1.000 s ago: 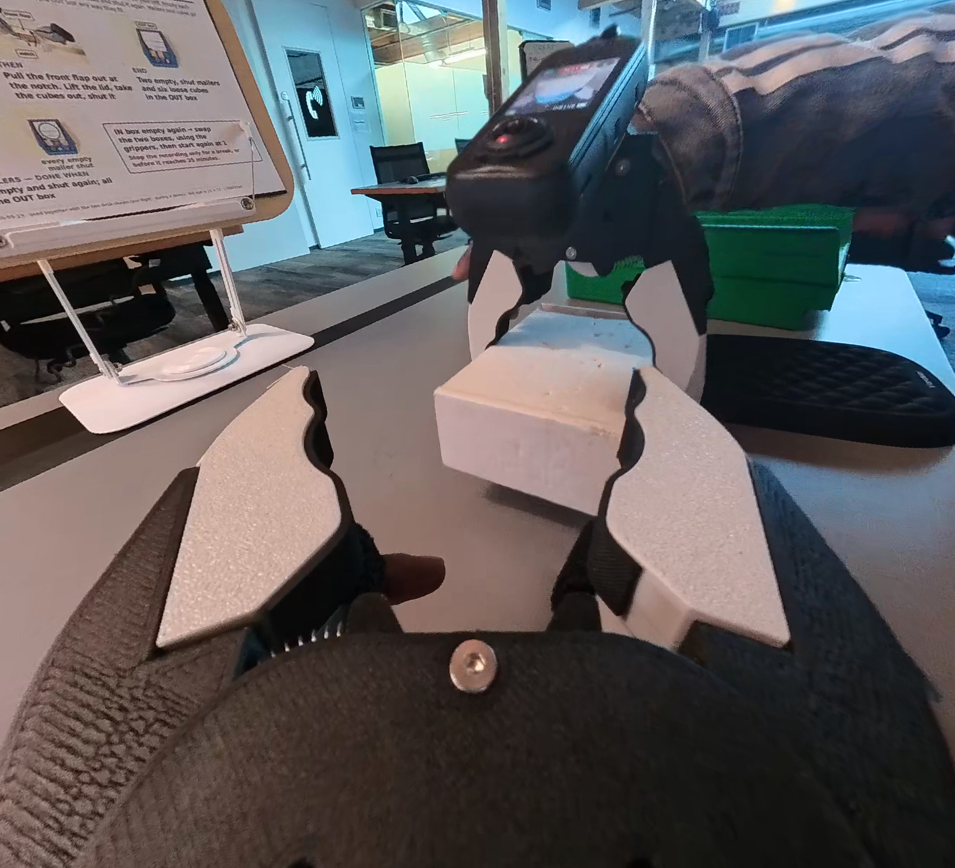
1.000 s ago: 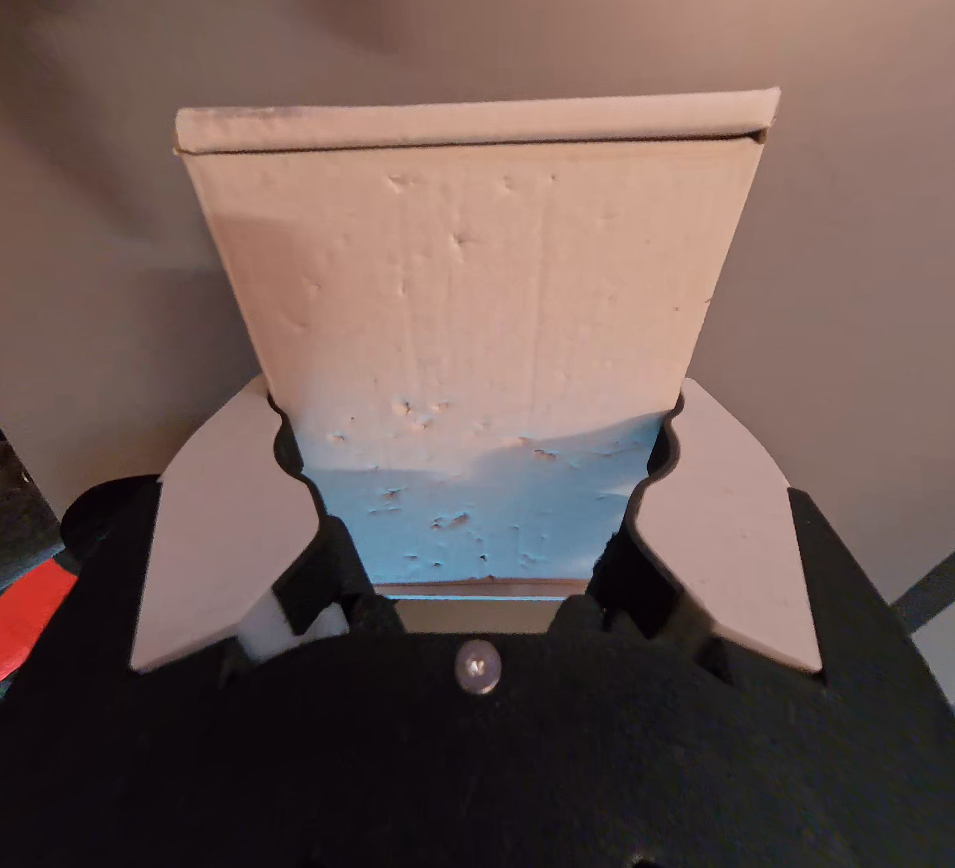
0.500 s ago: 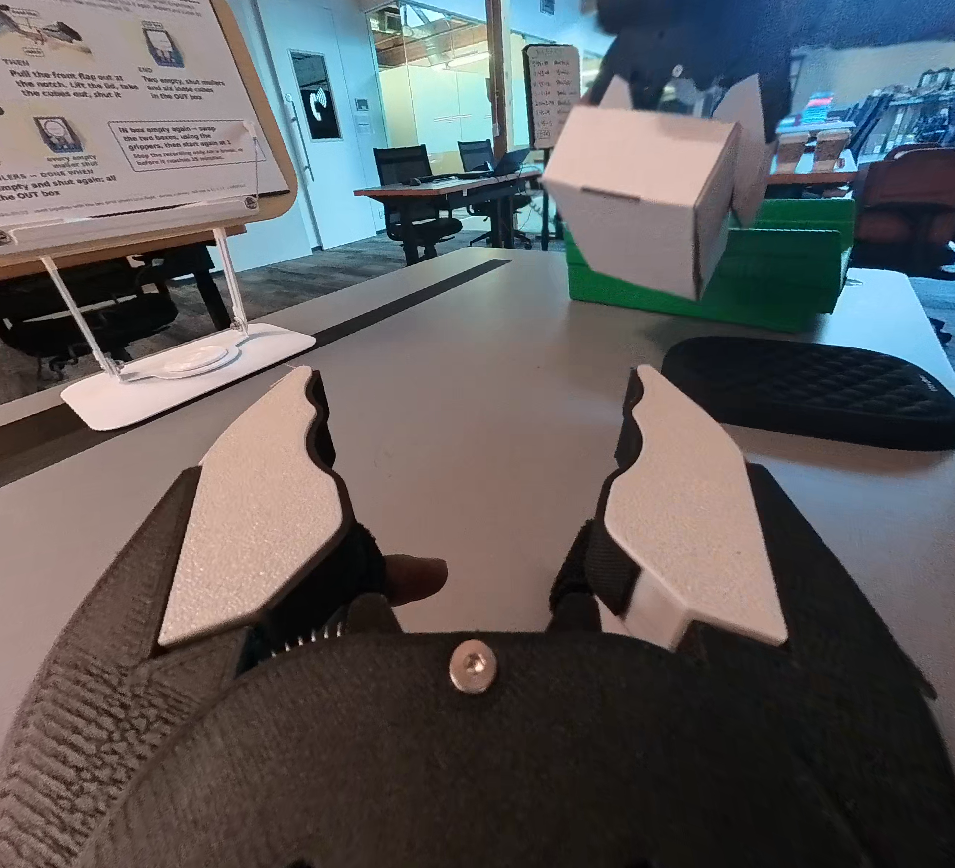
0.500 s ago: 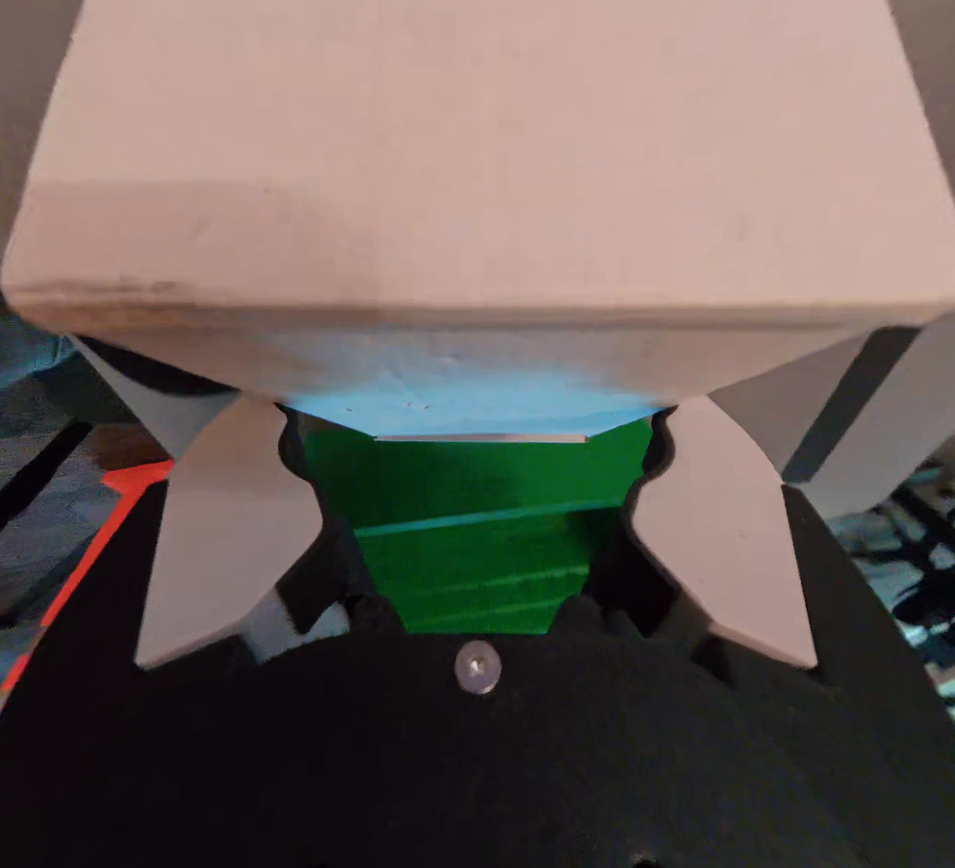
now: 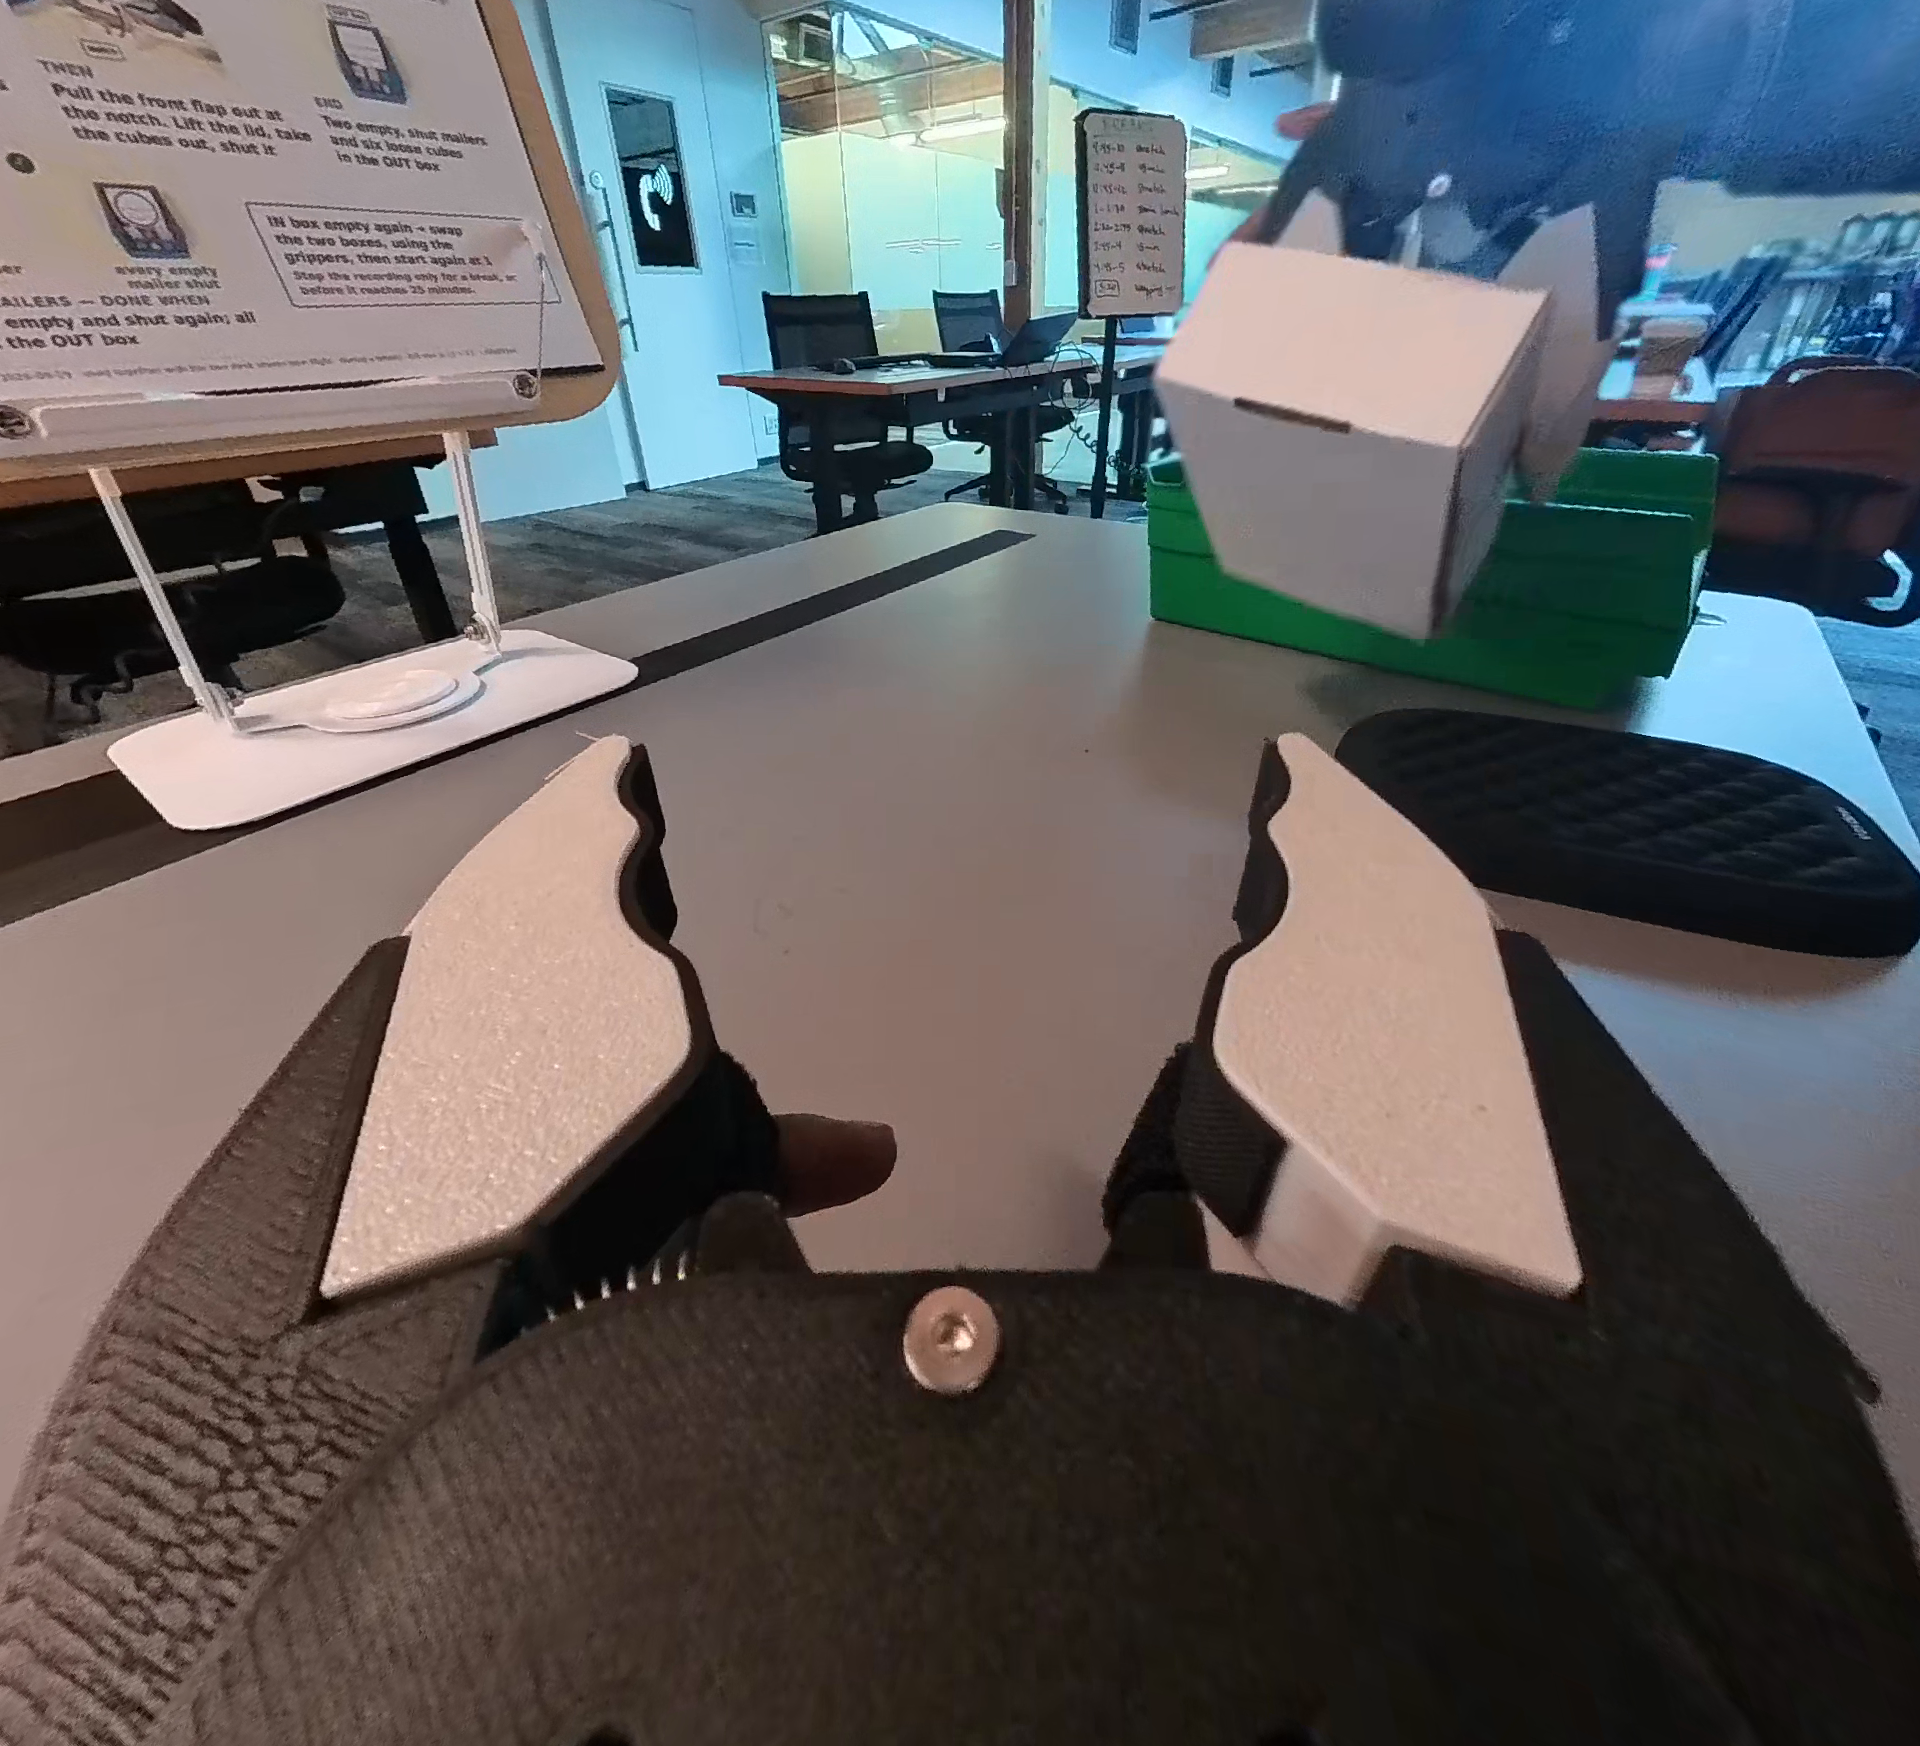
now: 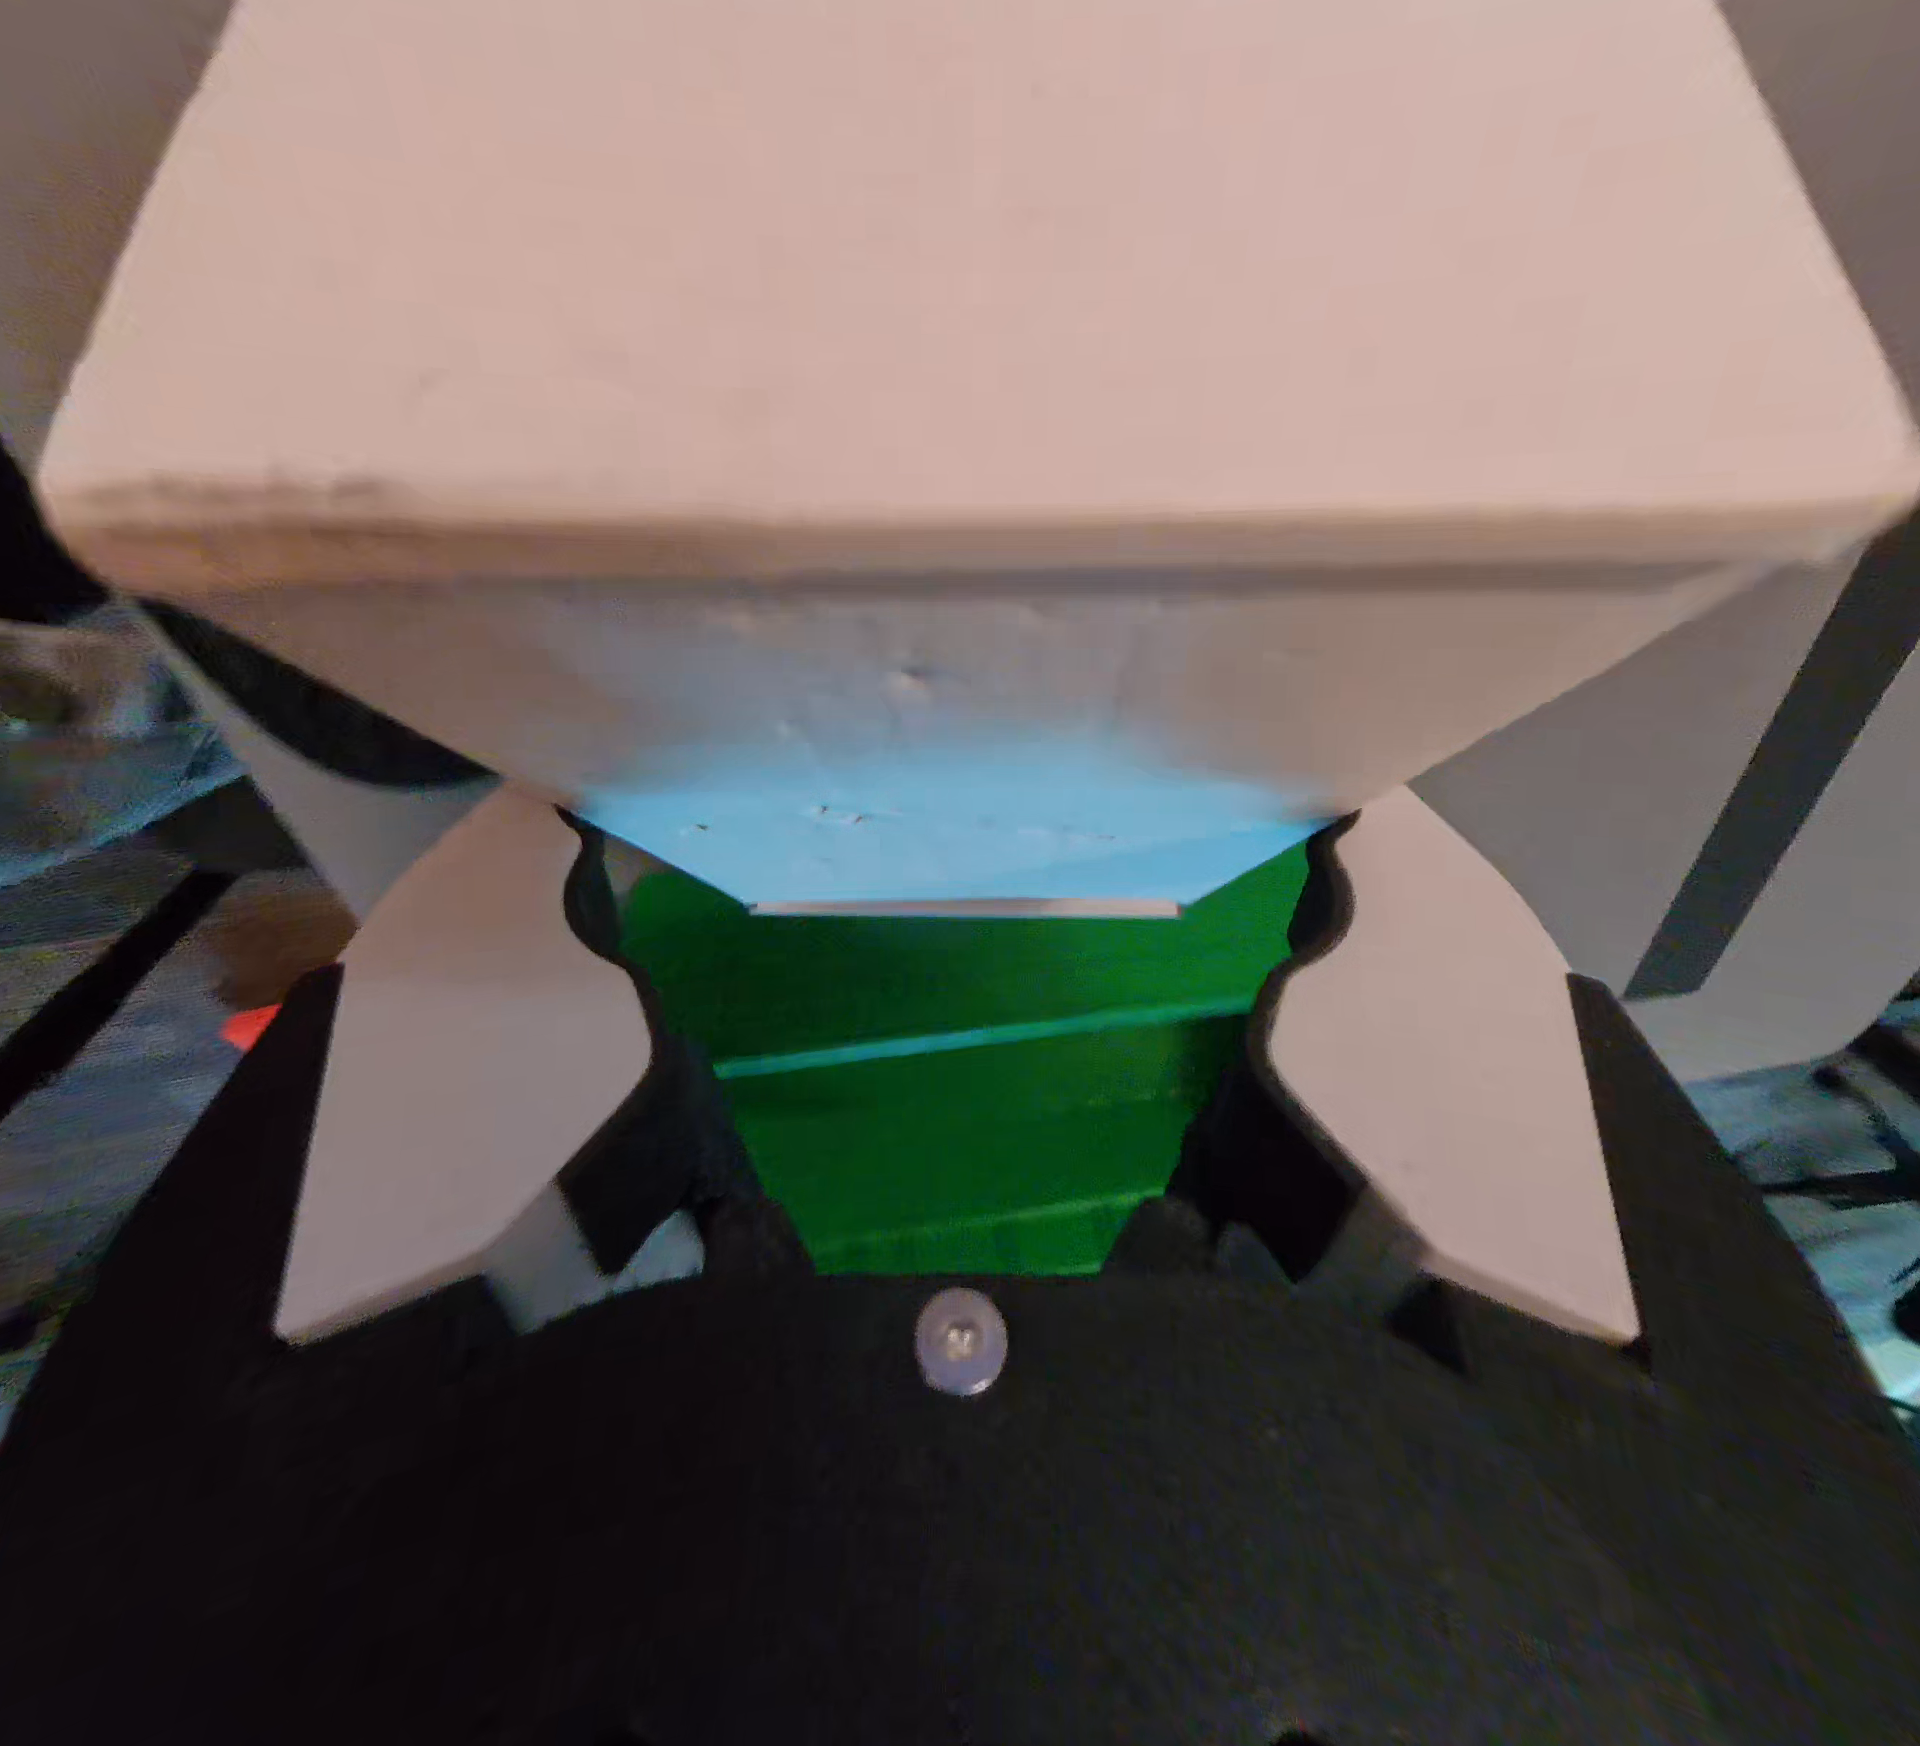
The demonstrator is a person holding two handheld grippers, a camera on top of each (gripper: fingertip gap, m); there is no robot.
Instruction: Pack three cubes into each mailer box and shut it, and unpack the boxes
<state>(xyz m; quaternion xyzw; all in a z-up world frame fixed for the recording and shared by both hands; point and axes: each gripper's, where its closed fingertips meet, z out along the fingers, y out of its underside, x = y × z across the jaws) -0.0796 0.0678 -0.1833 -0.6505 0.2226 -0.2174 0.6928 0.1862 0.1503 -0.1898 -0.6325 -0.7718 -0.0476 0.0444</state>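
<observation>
A shut white mailer box [image 5: 1351,439] hangs tilted in the air at the upper right of the left wrist view, in front of the green bin [image 5: 1579,616]. My right gripper [image 5: 1444,242] is shut on it from above. In the right wrist view the mailer box [image 6: 935,346] fills the frame, clamped between my right gripper's [image 6: 951,823] fingers, with the green bin [image 6: 966,1094] below it. My left gripper [image 5: 951,761] is open and empty, low over the grey table [image 5: 914,761]. No cubes are in view.
A black padded mat [image 5: 1642,834] lies on the table at the right, in front of the green bin. An instruction board on a white stand [image 5: 374,720] is at the left. Office desks and chairs stand beyond the table. Some 30 centimeters of space lies between my two pairs of fingers.
My right gripper lifted the mailer box off the table in front of my left gripper and carried it up and right, over the green bin. My left gripper stayed open and still.
</observation>
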